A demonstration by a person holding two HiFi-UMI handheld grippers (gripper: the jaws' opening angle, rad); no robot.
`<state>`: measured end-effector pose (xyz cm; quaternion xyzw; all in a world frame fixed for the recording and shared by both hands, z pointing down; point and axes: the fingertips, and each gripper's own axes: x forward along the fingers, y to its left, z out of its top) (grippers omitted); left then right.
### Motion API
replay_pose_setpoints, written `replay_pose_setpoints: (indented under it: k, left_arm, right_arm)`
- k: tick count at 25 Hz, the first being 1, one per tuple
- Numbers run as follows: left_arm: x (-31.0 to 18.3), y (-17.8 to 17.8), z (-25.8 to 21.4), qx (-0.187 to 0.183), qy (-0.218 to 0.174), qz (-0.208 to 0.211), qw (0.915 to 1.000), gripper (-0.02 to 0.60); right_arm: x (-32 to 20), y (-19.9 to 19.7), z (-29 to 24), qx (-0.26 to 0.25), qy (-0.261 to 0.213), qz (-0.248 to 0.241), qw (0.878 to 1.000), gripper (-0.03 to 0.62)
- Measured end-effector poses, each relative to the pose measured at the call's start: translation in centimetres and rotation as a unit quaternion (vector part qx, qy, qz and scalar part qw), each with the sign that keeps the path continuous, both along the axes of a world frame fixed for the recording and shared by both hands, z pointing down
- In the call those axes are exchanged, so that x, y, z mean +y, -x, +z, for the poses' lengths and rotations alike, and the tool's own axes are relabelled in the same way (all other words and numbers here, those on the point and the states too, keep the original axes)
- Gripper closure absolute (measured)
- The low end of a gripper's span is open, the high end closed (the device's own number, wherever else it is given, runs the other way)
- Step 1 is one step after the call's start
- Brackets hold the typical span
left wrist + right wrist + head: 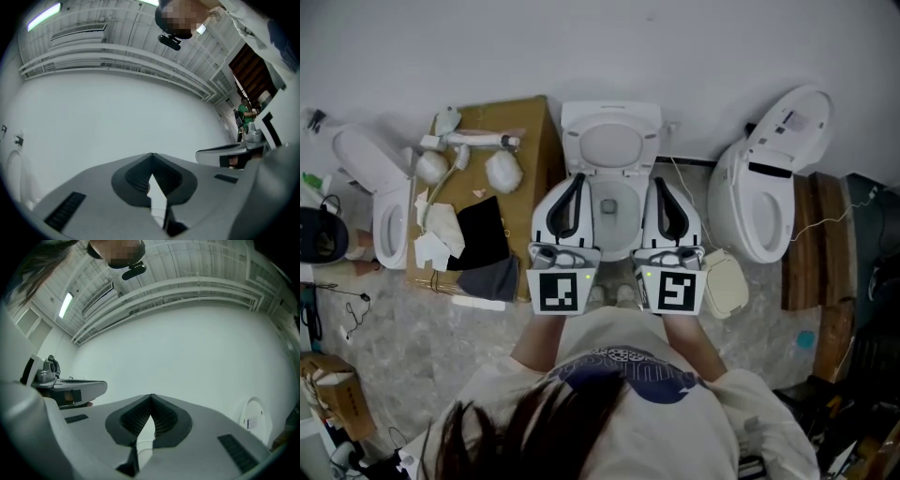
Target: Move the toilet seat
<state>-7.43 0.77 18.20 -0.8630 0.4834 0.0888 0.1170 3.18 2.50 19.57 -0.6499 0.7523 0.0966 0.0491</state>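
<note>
The white toilet [611, 225] stands straight ahead against the wall in the head view. Its seat and lid [611, 145] look raised, leaning back on the tank, and the bowl is open below them. My left gripper [577, 180] hovers over the bowl's left rim and my right gripper [660, 184] over its right rim. Both are tilted upward and touch nothing. In the left gripper view the left gripper [151, 154] is shut and empty, facing bare wall. The right gripper [151, 396] is likewise shut on nothing.
A second toilet [769, 187] with its lid up stands at the right, a third [380, 202] at the left. A cardboard box [534, 131] with loose parts sits left of the middle toilet. A beige lid [727, 281] lies on the floor; wooden planks [816, 234] lie at the right.
</note>
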Motion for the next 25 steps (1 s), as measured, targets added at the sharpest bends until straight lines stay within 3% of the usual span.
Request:
replay_pose_setpoints:
  k: [25]
  left_arm:
    - [-0.5,1.7,1.0,-0.007,0.015,-0.017,0.9997,0.584]
  right_arm:
    - [-1.0,0.7,0.1,0.008,0.015,-0.016,1.000,0.588]
